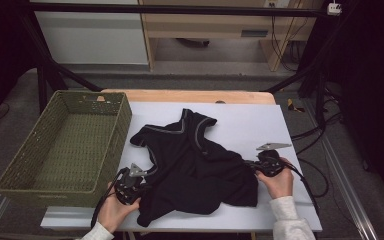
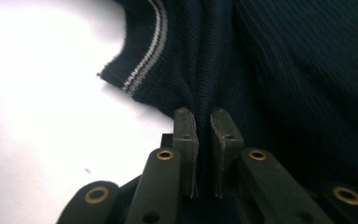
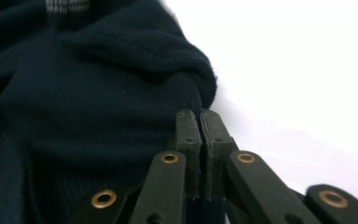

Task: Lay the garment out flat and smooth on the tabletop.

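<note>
Both tongs pinching black shirt (image 1: 195,170)

shirt (image 1: 195,165) on table (image 1: 260,125) | basket (image 1: 70,145) left of shirt

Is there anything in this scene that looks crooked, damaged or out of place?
Nothing looks damaged or spilled. The dark shirt lies rumpled and askew on the white sheet, with the left gripper and right gripper clamped on its edges. The green basket holds nothing.
</note>
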### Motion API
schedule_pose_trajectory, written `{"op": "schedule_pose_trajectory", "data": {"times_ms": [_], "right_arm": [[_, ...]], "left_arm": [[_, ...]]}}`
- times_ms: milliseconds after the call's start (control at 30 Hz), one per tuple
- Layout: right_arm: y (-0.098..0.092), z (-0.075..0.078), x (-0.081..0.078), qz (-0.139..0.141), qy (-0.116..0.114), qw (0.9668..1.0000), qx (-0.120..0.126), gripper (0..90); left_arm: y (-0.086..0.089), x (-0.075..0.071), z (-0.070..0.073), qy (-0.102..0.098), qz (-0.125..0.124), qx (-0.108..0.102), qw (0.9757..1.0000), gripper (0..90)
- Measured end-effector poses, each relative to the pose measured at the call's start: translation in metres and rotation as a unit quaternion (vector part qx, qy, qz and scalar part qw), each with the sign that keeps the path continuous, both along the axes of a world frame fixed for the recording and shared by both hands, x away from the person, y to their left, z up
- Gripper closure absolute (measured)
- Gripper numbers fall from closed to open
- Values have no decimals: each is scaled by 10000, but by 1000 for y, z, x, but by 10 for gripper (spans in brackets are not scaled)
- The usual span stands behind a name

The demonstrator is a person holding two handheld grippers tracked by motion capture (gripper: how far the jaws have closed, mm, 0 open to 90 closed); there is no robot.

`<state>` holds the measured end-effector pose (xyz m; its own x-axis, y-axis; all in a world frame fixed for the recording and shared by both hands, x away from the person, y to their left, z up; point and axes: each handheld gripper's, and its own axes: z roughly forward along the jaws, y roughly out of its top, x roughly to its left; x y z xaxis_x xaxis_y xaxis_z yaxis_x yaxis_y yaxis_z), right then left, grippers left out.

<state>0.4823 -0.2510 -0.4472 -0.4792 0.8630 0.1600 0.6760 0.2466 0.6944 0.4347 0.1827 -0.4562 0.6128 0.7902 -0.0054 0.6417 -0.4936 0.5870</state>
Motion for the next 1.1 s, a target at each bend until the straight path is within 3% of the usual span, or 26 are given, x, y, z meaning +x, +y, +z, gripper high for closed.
{"op": "schedule_pose_trajectory", "data": {"times_ms": [67, 133, 233, 400, 433, 500, 600, 667, 767, 833, 900, 967, 1100], "right_arm": [[-15, 1, -1, -211, -59, 9998, 20, 879], [-29, 3, -2, -421, -133, 9990, 7, 880], [-46, 5, -1, -656, -279, 9975, 9, 879], [-46, 4, 13, -676, -468, 9965, -165, 871], [-44, 3, 15, -666, -421, 9968, -161, 861], [-42, 0, 17, -677, -457, 9966, -89, 708], [-39, -1, 13, -526, -455, 9975, 130, 504], [-37, 1, 4, -420, -588, 9970, 284, 482], [-34, 9, -7, -281, -596, 9970, 400, 436], [-30, 11, -16, -149, -574, 9973, 443, 399], [-25, 12, -25, -56, -503, 9973, 526, 380], [-22, 13, -31, 59, -487, 9974, 534, 368], [-19, 14, -40, 187, -490, 9966, 628, 359]], "left_arm": [[2, 10, 7, -289, 181, 172, 9993, 827], [5, 21, 12, -337, 338, 74, 9988, 827], [3, 36, 18, -483, 516, 97, 9974, 826], [-5, 59, 13, -639, 774, 375, 9942, 822], [-4, 63, 11, -587, 841, 318, 9942, 819], [-3, 68, 8, -480, 906, 161, 9946, 808], [-2, 60, 11, -574, 839, -64, 9948, 740], [1, 49, 16, -657, 779, -399, 9940, 636], [1, 31, 23, -703, 580, -847, 9922, 484], [-2, 18, 26, -784, 382, -927, 9919, 435], [-8, 10, 26, -720, 221, -1018, 9919, 376], [-15, 5, 27, -712, 74, -979, 9926, 350], [-32, 4, 20, -441, -176, -1078, 9930, 350]]}}
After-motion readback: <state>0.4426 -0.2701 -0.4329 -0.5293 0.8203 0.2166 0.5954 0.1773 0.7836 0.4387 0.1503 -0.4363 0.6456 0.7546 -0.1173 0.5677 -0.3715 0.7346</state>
